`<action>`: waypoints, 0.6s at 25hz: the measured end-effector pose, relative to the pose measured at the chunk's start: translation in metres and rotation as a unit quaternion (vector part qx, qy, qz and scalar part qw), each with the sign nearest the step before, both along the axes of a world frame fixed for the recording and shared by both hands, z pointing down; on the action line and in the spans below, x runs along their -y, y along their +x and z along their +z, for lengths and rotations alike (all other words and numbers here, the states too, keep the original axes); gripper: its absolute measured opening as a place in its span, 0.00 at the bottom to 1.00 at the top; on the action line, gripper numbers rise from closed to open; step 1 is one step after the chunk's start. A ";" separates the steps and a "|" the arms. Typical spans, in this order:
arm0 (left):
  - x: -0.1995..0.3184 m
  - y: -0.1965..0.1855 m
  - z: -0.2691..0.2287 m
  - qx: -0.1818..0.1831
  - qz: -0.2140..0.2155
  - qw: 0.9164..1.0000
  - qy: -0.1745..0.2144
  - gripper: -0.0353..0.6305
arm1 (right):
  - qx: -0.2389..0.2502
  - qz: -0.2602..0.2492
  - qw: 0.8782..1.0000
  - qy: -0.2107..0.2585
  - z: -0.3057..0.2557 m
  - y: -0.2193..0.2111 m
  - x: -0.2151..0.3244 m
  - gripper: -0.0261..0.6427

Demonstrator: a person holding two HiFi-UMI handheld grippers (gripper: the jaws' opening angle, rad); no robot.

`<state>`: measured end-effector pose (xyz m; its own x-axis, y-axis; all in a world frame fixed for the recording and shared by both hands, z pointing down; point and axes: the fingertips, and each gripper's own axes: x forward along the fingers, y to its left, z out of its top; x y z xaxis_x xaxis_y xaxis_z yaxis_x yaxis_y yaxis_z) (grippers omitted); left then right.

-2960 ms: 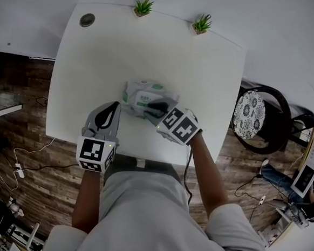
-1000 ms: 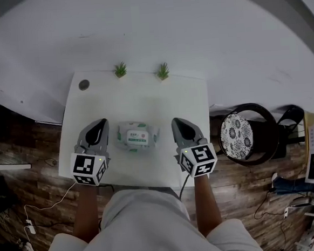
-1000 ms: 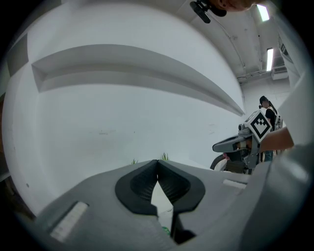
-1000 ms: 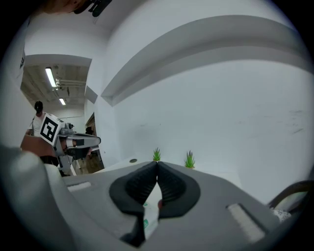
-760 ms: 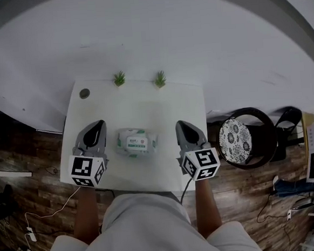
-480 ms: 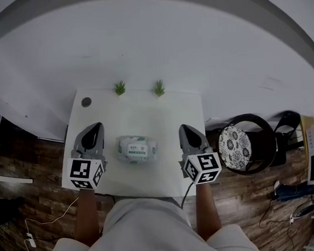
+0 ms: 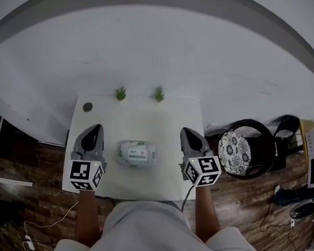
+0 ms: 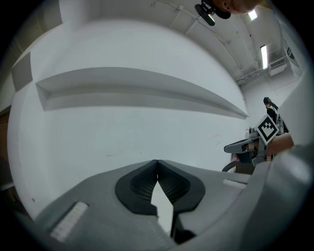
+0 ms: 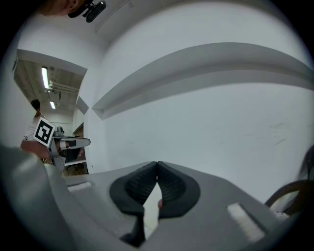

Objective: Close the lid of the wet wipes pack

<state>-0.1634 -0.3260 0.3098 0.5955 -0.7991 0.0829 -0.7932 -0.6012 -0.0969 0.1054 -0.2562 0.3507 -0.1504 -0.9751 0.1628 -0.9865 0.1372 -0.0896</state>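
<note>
The wet wipes pack [image 7: 137,152] lies flat in the middle of the white table [image 7: 145,115], its green-and-white lid down. My left gripper [image 7: 94,130] hangs to the left of the pack, well apart from it, jaws shut and empty. To the pack's right my right gripper [image 7: 186,133] is held the same way, shut with nothing in it. In the left gripper view the closed tips [image 8: 157,161] point at a bare white wall, and the right gripper [image 8: 245,145] shows at the far right. The right gripper view shows its closed tips [image 9: 157,163] against the same wall.
Two small potted plants [image 7: 121,93] [image 7: 158,93] stand at the table's far edge, and a round dark cap [image 7: 87,107] sits at the far left corner. A dark chair with a patterned cushion [image 7: 234,152] stands right of the table. Cables lie on the wooden floor [image 7: 27,245].
Three seconds ago both grippers were at the pack, the right one on its lid. Since then both have drawn back to either side and risen; the pack lies shut and still.
</note>
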 end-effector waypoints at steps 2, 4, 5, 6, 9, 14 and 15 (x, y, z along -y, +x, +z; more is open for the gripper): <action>0.000 0.000 -0.001 0.000 0.000 1.000 0.000 0.06 | 0.002 0.004 1.000 0.003 -0.002 0.003 0.000 0.04; 0.000 0.000 -0.002 -0.001 -0.001 1.000 0.002 0.06 | 0.002 0.007 1.000 0.005 -0.003 0.005 0.000 0.04; 0.000 -0.001 -0.003 -0.001 -0.002 1.000 0.002 0.06 | 0.003 0.008 1.000 0.005 -0.003 0.005 0.000 0.04; 0.000 -0.001 -0.004 -0.002 -0.002 1.000 0.003 0.06 | 0.003 0.009 1.000 0.005 -0.003 0.005 0.000 0.04; 0.000 -0.001 -0.006 -0.004 -0.003 1.000 0.006 0.06 | 0.002 0.011 1.000 0.006 -0.004 0.006 0.000 0.04; 0.001 -0.001 -0.008 -0.006 -0.004 1.000 0.009 0.06 | -0.003 0.015 1.000 0.009 -0.007 0.008 0.002 0.04; 0.002 -0.001 -0.009 -0.006 -0.004 1.000 0.010 0.06 | -0.003 0.016 1.000 0.010 -0.008 0.009 0.002 0.04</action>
<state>-0.1644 -0.3276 0.3011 0.5905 -0.8048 0.0601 -0.7988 -0.5935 -0.0982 0.1146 -0.2582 0.3432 -0.1181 -0.9824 0.1447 -0.9910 0.1072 -0.0807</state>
